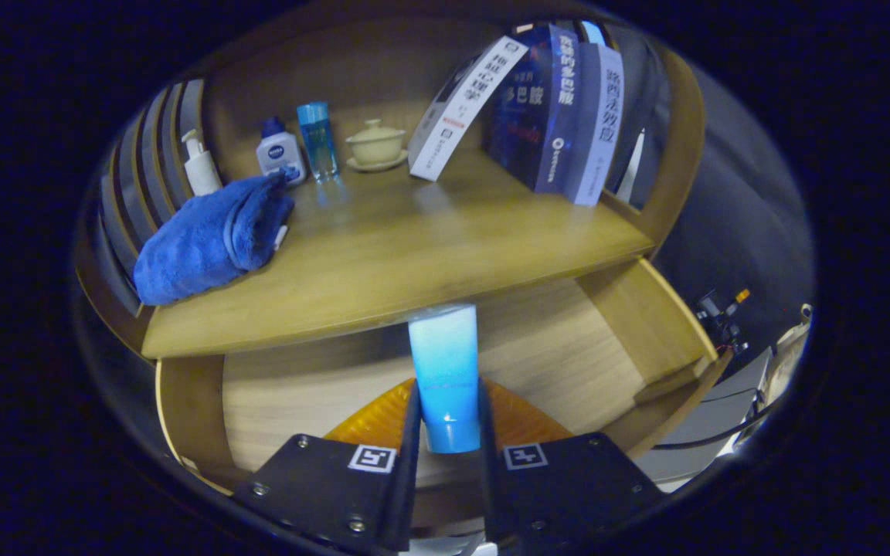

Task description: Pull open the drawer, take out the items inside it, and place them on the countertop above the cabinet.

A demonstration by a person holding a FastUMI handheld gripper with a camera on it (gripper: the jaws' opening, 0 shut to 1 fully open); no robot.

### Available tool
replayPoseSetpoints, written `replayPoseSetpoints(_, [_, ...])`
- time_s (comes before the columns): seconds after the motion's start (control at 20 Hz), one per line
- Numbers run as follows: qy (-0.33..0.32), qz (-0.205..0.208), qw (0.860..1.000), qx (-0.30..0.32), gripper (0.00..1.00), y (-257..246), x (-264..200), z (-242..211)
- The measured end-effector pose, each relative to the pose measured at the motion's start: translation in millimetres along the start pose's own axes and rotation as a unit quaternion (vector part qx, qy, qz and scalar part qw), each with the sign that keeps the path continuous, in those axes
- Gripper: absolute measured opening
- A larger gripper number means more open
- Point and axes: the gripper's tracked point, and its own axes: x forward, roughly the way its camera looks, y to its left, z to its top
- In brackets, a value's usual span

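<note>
My gripper [446, 421] is shut on a light blue tube [445, 363], which stands upright between the fingers with its cap end down. The tube hangs over the open wooden drawer [298, 386]. An orange item [375, 421] lies in the drawer just behind the fingers, partly hidden by them. Beyond and above the tube lies the wooden countertop [414, 239] of the cabinet.
On the countertop lie a folded blue towel [209, 239], a white pump bottle [199, 164], a small white and blue bottle [280, 152], a clear blue bottle [317, 140], a lidded cup on a saucer [375, 144] and several leaning books [538, 108]. The drawer's side wall [650, 324] stands at right.
</note>
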Motion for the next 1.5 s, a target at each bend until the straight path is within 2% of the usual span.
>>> replayPoseSetpoints(0.4, [-0.044, -0.02, 0.999, -0.008, 0.36, -13, -41, 17])
replayPoseSetpoints(0.6, [-0.084, -0.012, 0.996, 0.011, 0.36, -9, -50, 48])
replayPoseSetpoints(0.95, [-0.155, 0.03, 0.985, 0.066, 0.36, 2, -35, 116])
replayPoseSetpoints(1.25, [-0.157, 0.059, 0.981, 0.093, 0.36, 13, -7, 140])
replayPoseSetpoints(1.5, [-0.138, 0.08, 0.983, 0.09, 0.36, 28, 18, 143])
